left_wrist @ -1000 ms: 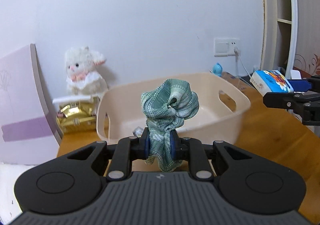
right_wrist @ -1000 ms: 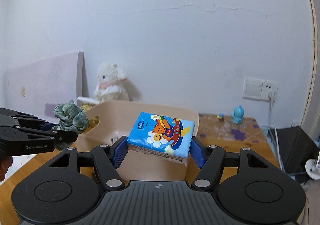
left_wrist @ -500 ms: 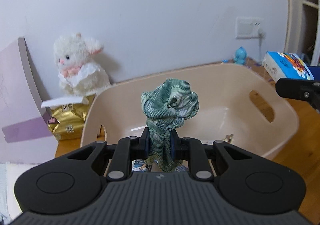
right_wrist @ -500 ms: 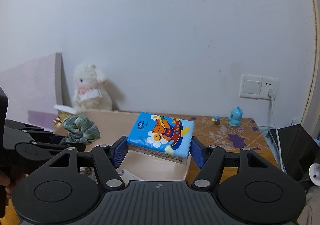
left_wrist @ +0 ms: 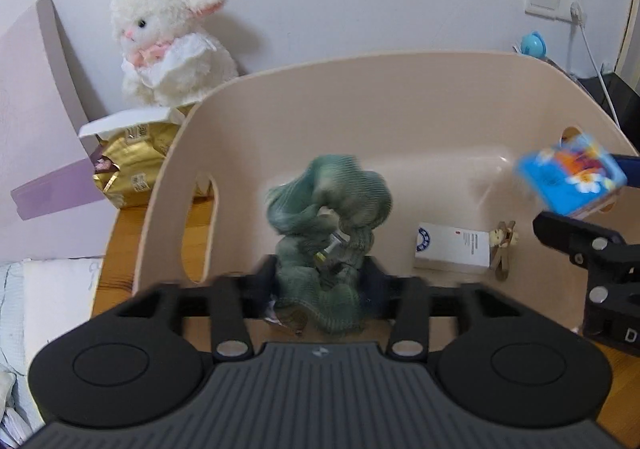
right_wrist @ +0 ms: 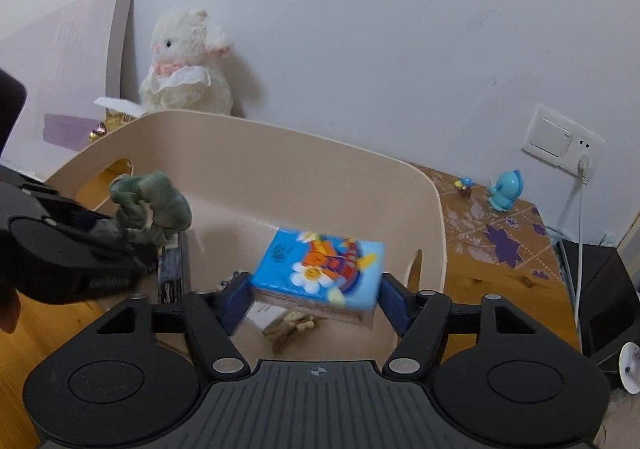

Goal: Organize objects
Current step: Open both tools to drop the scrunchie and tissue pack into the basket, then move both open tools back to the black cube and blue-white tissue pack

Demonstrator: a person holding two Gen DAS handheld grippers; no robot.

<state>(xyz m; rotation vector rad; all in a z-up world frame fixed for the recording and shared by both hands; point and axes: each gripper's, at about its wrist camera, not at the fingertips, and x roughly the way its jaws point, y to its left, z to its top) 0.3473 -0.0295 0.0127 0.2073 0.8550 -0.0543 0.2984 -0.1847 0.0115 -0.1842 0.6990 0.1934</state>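
Both loads hang over the open basket (left_wrist: 280, 97): left gripper (left_wrist: 320, 281) jaws pinching the green cloth (left_wrist: 328, 217), right gripper (right_wrist: 316, 297) jaws clamping the tissue pack (right_wrist: 320, 269) by its short ends.

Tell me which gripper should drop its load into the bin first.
Probably left. The left gripper holds the green cloth over the middle of the beige bin; the right gripper holds the tissue pack nearer its wall.
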